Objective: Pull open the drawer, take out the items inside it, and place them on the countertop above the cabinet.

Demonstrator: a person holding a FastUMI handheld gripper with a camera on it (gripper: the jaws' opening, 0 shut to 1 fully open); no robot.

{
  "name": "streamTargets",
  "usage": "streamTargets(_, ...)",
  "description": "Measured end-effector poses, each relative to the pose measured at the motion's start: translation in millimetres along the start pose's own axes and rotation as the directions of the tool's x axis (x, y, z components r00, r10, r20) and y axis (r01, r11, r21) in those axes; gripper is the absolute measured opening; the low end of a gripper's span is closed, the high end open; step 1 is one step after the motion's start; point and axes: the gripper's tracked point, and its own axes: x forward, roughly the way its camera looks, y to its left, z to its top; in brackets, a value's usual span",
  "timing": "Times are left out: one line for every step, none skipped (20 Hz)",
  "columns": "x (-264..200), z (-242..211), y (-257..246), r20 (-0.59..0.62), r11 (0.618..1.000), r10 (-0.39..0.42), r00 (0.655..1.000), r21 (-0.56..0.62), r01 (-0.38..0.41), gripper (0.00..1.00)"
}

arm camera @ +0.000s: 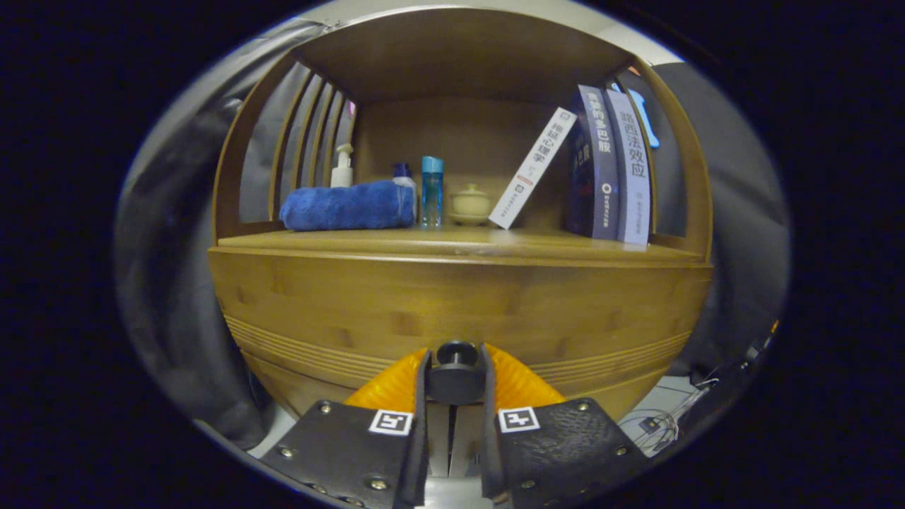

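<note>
Both fingers [421,382] are clamped on the round black drawer knob [456,371], gripper [456,385] pressed up to the wooden drawer front [452,311]. Right above it the countertop [459,244] holds a rolled blue towel [348,206], a pump bottle [342,167], a blue bottle [432,191], a small lidded jar [470,203] and leaning books [601,170].

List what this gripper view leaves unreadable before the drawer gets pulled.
- Drawer contents: hidden behind its closed front.
- Gripper contact on the knob: fingers flank it, but pressing cannot be told.
- Small bottle: mostly hidden behind the blue towel.
</note>
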Motion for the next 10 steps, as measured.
streamTargets(-4,1,1,-0.003,1.000,-0.001,1.000,0.002,0.001,0.27)
streamTargets(0,1,3,-0.012,1.000,-0.003,1.000,0.014,0.003,0.24)
streamTargets(-5,-1,4,-0.012,1.000,-0.015,1.000,0.025,0.015,0.21)
streamTargets(-5,-1,3,-0.015,1.000,-0.019,1.000,0.021,0.019,0.18)
streamTargets(-6,0,2,-0.003,1.000,-0.013,1.000,0.009,0.013,0.18)
streamTargets(-11,-1,2,-0.002,1.000,-0.009,1.000,0.004,0.009,0.18)
streamTargets(-25,-5,1,0.003,1.000,-0.011,1.000,0.010,0.011,0.18)
streamTargets(-37,-7,0,0.002,1.000,-0.012,1.000,0.013,0.012,0.18)
streamTargets(-44,-9,1,-0.001,1.000,-0.011,1.000,0.013,0.011,0.18)
streamTargets(-50,-9,2,-0.005,1.000,-0.010,1.000,0.011,0.010,0.18)
